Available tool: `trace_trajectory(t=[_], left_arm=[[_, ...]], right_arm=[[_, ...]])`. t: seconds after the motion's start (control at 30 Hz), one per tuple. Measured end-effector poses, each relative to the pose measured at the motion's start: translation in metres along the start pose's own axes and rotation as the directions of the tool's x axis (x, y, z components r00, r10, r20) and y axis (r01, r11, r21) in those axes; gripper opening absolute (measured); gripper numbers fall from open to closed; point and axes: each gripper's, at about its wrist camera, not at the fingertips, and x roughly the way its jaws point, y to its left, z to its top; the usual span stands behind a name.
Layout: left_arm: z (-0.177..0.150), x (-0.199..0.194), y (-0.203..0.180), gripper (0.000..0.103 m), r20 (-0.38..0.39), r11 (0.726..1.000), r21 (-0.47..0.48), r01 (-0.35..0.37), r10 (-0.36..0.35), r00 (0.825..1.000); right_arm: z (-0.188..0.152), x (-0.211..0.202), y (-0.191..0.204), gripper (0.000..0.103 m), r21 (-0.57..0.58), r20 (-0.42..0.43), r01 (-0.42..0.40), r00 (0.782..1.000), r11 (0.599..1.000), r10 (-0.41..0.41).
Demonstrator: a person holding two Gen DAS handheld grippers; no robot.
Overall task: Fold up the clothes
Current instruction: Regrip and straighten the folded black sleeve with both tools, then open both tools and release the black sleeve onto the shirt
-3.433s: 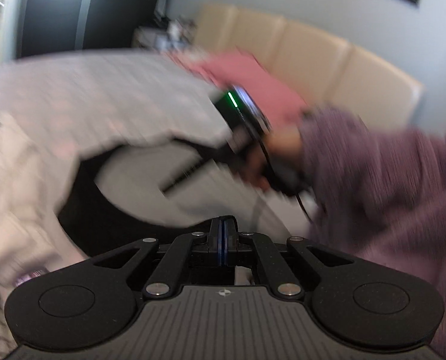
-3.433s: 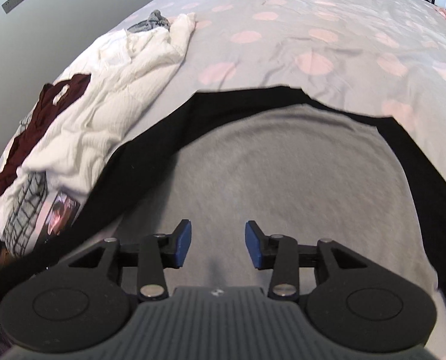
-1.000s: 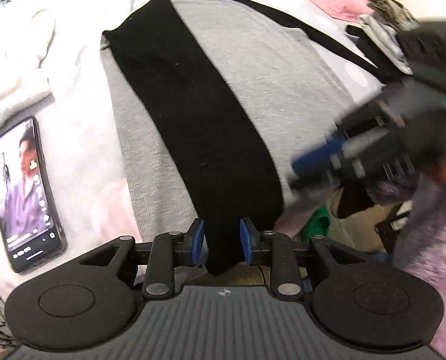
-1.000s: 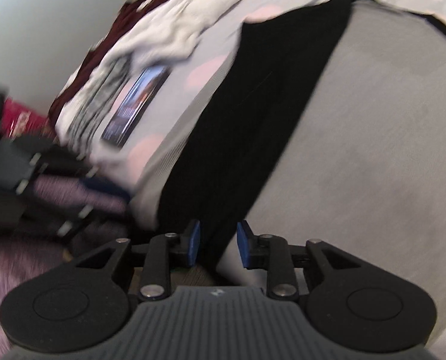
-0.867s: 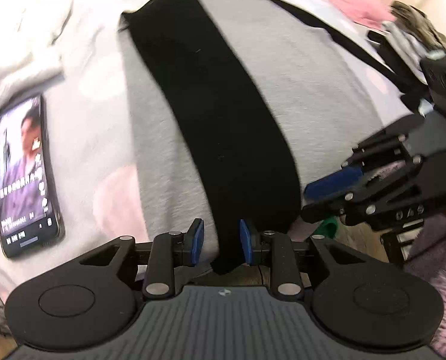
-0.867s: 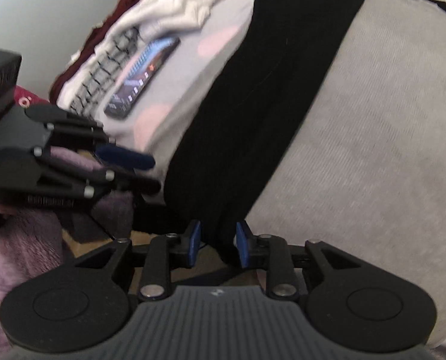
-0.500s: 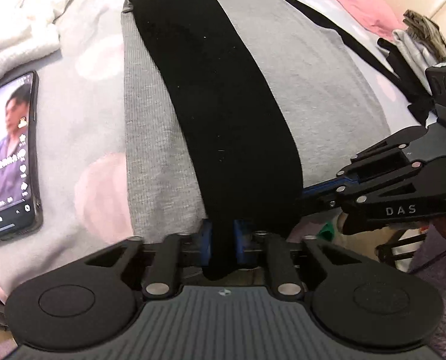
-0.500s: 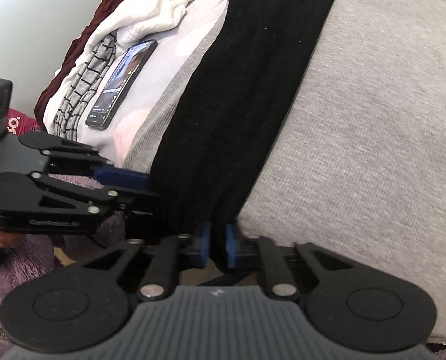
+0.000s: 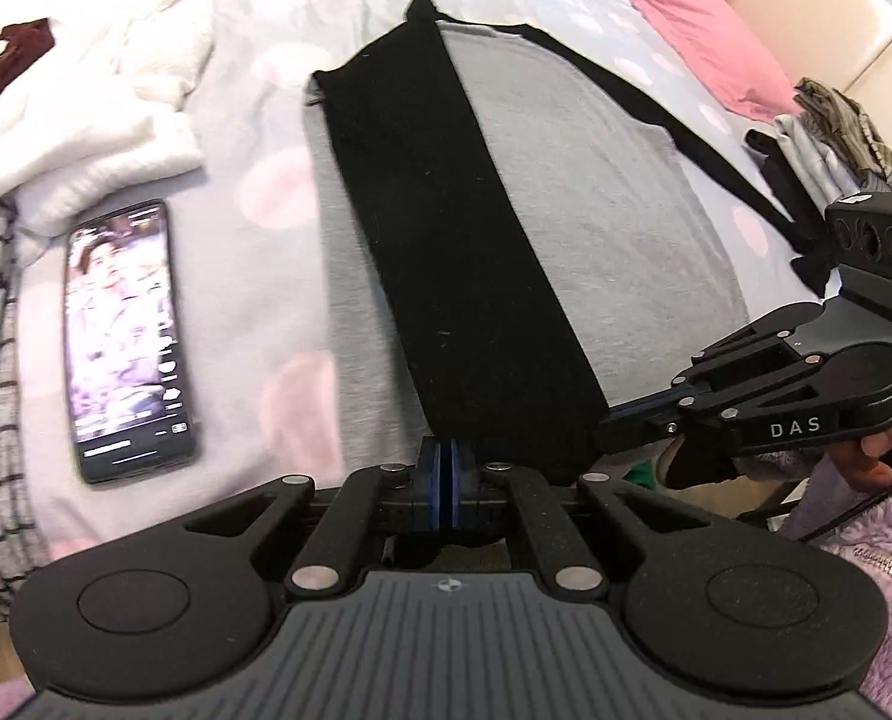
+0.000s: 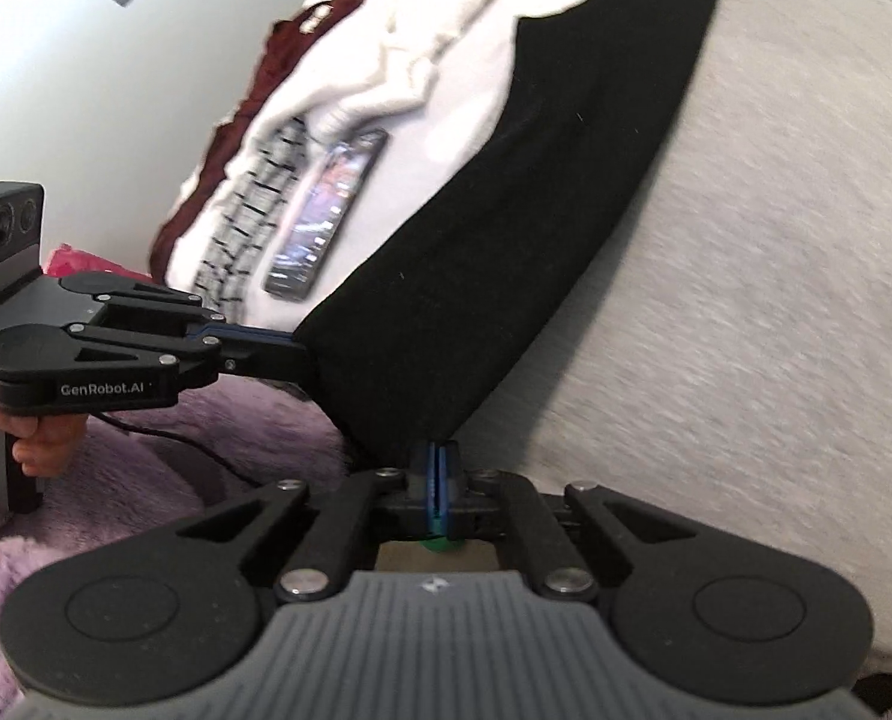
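Each camera rides low behind its own tongs, peering steeply down and very close at the near edge of the bed (image 9: 278,138). The left view faces up the bed toward the headboard (image 9: 817,12); the right view faces the wall (image 10: 86,72). Both share the black sleeve (image 9: 463,252), the phone (image 9: 125,342) and each other's tongs.

A bed with a pale grey duvet cover dotted with pink circles (image 9: 278,192) fills the room. A beige padded headboard (image 9: 805,12) stands behind it, and a plain pale wall (image 10: 86,90) rises alongside.
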Motion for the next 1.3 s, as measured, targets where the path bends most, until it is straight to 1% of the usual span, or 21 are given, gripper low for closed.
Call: trace_trajectory(t=[0.1, 0.17, 0.27, 0.33, 0.4, 0.43, 0.47, 0.5, 0.57, 0.63, 0.7, 0.8, 0.87, 1.0, 1.1, 1.2, 1.23, 1.27, 1.3], left_arm=[[0.000, 0.014, 0.006, 0.001, -0.048, 0.999, -0.011, -0.035, 0.035, 0.998], [-0.001, 0.024, 0.009, 0.001, -0.071, 0.999, -0.018, -0.038, 0.037, 0.997], [-0.001, 0.042, 0.009, 0.002, -0.122, 0.999, -0.013, -0.043, 0.041, 0.992], [0.004, 0.043, 0.009, 0.002, -0.132, 0.999, -0.020, -0.035, 0.032, 0.991], [0.010, 0.043, 0.010, 0.002, -0.138, 0.999, -0.026, -0.027, 0.023, 0.990], [0.015, 0.039, 0.011, 0.003, -0.125, 0.999, -0.024, -0.025, 0.022, 0.992], [0.020, 0.034, 0.012, 0.005, -0.113, 0.999, -0.023, -0.024, 0.021, 0.993], [0.026, 0.030, 0.013, 0.007, -0.099, 1.000, -0.020, -0.023, 0.021, 0.995], [0.042, 0.022, 0.014, 0.016, -0.056, 0.999, -0.010, -0.031, 0.030, 0.998], [0.061, 0.018, 0.015, 0.016, -0.002, 0.999, -0.006, -0.045, 0.045, 0.999], [0.081, 0.020, 0.018, 0.016, 0.050, 0.999, -0.028, -0.046, 0.047, 0.998], [0.110, 0.030, 0.024, 0.016, 0.128, 0.997, -0.063, -0.040, 0.048, 0.991], [0.126, 0.041, 0.026, 0.016, 0.157, 0.997, -0.066, -0.049, 0.058, 0.986], [0.156, 0.062, 0.032, 0.017, 0.180, 0.996, -0.078, -0.047, 0.061, 0.982], [0.178, 0.077, 0.042, 0.021, 0.192, 0.994, -0.102, -0.040, 0.059, 0.980], [0.189, 0.089, 0.052, 0.021, 0.171, 0.991, -0.126, -0.032, 0.054, 0.984], [0.191, 0.090, 0.054, 0.014, 0.168, 0.991, -0.127, -0.040, 0.062, 0.984], [0.193, 0.092, 0.056, 0.004, 0.166, 0.991, -0.128, -0.048, 0.069, 0.984], [0.195, 0.093, 0.058, 0.003, 0.164, 0.990, -0.129, -0.059, 0.079, 0.983]], right_arm=[[0.004, 0.015, 0.004, 0.002, -0.006, -0.025, -0.005, 1.000, 1.000, 0.005], [0.003, 0.023, 0.005, 0.002, -0.010, -0.054, 0.004, 0.999, 1.000, -0.005], [0.002, 0.034, 0.005, 0.002, -0.023, -0.101, 0.041, 0.994, 0.999, -0.043], [0.003, 0.038, 0.004, 0.002, -0.019, -0.119, 0.061, 0.991, 0.998, -0.063], [0.004, 0.037, 0.004, 0.008, -0.021, -0.126, 0.069, 0.989, 0.997, -0.071], [0.005, 0.035, 0.005, 0.008, -0.029, -0.128, 0.074, 0.989, 0.997, -0.077], [0.006, 0.033, 0.006, 0.012, -0.042, -0.129, 0.082, 0.988, 0.996, -0.086], [0.007, 0.031, 0.007, 0.021, -0.061, -0.129, 0.094, 0.986, 0.994, -0.101], [0.009, 0.023, 0.010, 0.030, -0.093, -0.107, 0.120, 0.986, 0.988, -0.130], [0.013, 0.013, 0.010, 0.030, -0.109, -0.070, 0.136, 0.987, 0.985, -0.144], [0.019, 0.003, 0.008, 0.031, -0.103, -0.023, 0.156, 0.987, 0.982, -0.159], [0.028, -0.011, 0.000, 0.033, -0.074, 0.036, 0.187, 0.982, 0.980, -0.185], [0.032, -0.018, -0.008, 0.033, -0.048, 0.055, 0.206, 0.978, 0.977, -0.203], [0.040, -0.025, -0.026, 0.035, 0.024, 0.075, 0.225, 0.971, 0.974, -0.226], [0.045, -0.020, -0.037, 0.035, 0.063, 0.080, 0.252, 0.963, 0.966, -0.257], [0.046, -0.022, -0.051, 0.035, 0.099, 0.077, 0.256, 0.962, 0.962, -0.263], [0.046, -0.023, -0.055, 0.035, 0.107, 0.077, 0.254, 0.962, 0.961, -0.262], [0.046, -0.024, -0.058, 0.035, 0.112, 0.080, 0.254, 0.961, 0.961, -0.263], [0.045, -0.025, -0.061, 0.035, 0.116, 0.082, 0.254, 0.961, 0.960, -0.264]])
